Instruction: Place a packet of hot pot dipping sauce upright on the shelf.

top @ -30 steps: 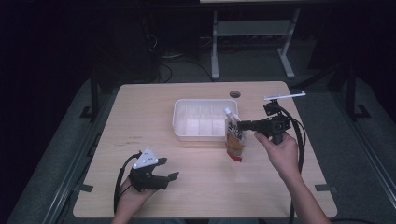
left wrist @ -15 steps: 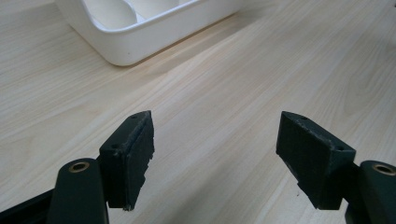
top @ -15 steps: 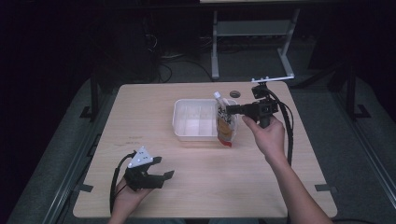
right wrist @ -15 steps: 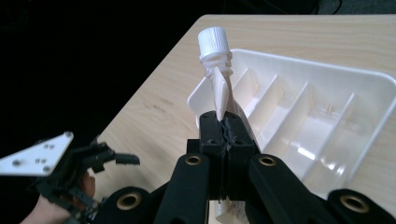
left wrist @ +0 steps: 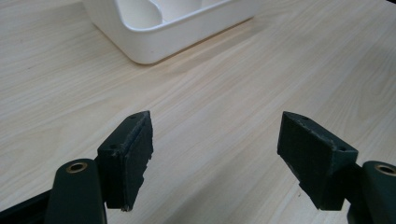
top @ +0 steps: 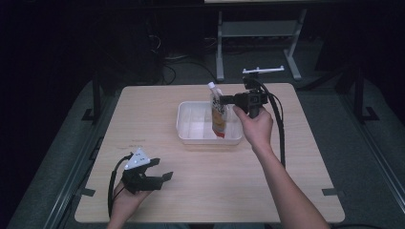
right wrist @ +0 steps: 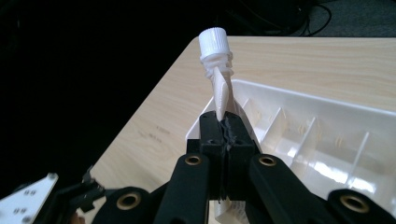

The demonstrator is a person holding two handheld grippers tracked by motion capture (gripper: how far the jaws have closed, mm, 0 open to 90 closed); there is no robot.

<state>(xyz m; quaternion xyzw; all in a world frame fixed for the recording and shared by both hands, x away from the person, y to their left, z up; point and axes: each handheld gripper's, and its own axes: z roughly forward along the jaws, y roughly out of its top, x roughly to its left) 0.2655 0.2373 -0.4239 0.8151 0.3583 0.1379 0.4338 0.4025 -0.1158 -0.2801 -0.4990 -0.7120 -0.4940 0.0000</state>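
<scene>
Mostly bare pale wood table (top: 191, 200), white tray (top: 187, 136); dark room behind.

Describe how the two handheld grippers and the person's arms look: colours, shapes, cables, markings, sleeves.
Both grippers are black. The left gripper carries a grey three-cornered plate with small dark dots, and a black cable loops from it. Its flat, blocky pads have brass-coloured rivets behind them. The right gripper carries a white bar on top and trails a thick black cable. Both forearms are bare, with no sleeves in view.

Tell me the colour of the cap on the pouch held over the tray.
White cap, clearest in the right gripper view.
</scene>
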